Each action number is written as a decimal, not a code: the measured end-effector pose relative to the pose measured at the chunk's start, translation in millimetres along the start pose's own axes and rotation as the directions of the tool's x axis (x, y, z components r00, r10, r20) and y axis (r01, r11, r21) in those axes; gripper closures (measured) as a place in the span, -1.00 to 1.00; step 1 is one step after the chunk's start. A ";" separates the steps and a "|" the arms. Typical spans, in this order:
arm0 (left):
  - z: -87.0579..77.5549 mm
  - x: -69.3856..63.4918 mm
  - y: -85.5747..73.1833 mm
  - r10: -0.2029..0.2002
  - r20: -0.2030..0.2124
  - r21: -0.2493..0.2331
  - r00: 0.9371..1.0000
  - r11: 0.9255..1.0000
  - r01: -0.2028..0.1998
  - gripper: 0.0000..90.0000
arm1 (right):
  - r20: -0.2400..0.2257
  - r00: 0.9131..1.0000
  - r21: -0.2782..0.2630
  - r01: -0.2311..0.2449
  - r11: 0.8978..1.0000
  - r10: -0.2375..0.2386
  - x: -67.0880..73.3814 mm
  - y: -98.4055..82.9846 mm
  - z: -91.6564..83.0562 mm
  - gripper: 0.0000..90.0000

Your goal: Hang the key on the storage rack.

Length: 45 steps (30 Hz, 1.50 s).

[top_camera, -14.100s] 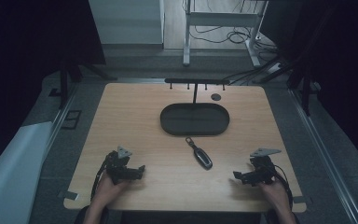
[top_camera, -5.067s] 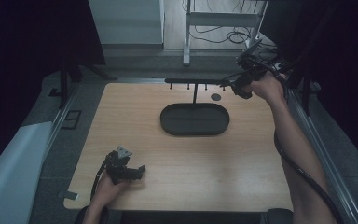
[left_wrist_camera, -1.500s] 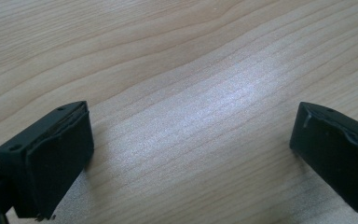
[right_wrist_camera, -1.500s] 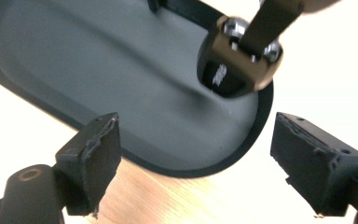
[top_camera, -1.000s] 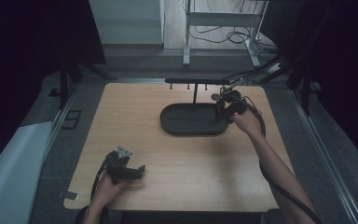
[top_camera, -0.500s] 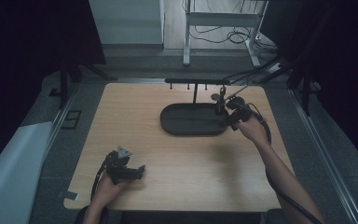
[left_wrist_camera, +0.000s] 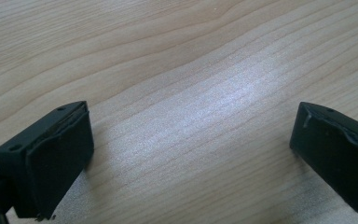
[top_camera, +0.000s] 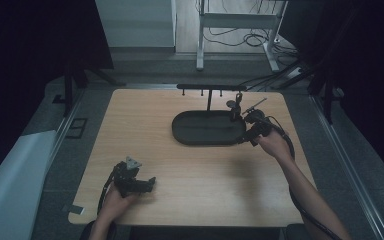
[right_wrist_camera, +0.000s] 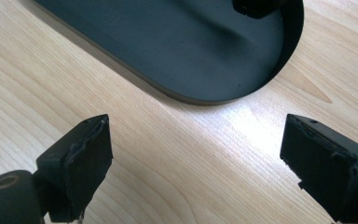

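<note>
A black T-shaped rack (top_camera: 209, 87) stands behind a black oval tray (top_camera: 180, 131) on the wooden table. A dark key fob (top_camera: 237, 109) hangs from the rack's right end, above the tray's right part. My right gripper (top_camera: 247, 136) is open just off the tray's right end, with nothing between its fingers. In the right gripper view its jaws (right_wrist_camera: 196, 163) stand wide apart over bare wood, with the tray's rounded end (right_wrist_camera: 289, 42) ahead and a dark object (right_wrist_camera: 256, 4) at the top edge. My left gripper (top_camera: 150, 184) rests open at the front left, over bare table (left_wrist_camera: 191, 154).
The tray's inside (top_camera: 205, 127) holds nothing. The table's back edge lies just behind the rack. A white stand (top_camera: 240, 20) and cables sit on the floor beyond. A floor rail (top_camera: 340, 150) runs along the table's right side.
The key fob that lay on the table at first now hangs on the rack. My right gripper has drawn back from the rack toward the tray's right end. The left gripper stayed put.
</note>
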<state>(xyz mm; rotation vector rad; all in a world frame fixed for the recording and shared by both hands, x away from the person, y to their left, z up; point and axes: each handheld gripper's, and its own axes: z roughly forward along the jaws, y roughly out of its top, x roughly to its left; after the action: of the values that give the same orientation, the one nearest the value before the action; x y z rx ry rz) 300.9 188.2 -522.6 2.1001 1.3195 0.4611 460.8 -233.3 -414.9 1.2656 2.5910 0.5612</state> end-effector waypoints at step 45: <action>0.2 -0.1 0.0 -0.001 -0.001 -0.002 1.000 1.000 0.001 -1.00 | -0.027 1.000 -0.128 -0.012 0.992 0.009 31.2 -121.9 21.4 -0.94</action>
<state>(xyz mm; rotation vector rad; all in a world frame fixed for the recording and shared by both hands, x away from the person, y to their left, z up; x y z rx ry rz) 301.0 188.1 -522.8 2.0977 1.3202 0.4631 362.1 -271.7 -486.0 1.2393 2.5248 0.7381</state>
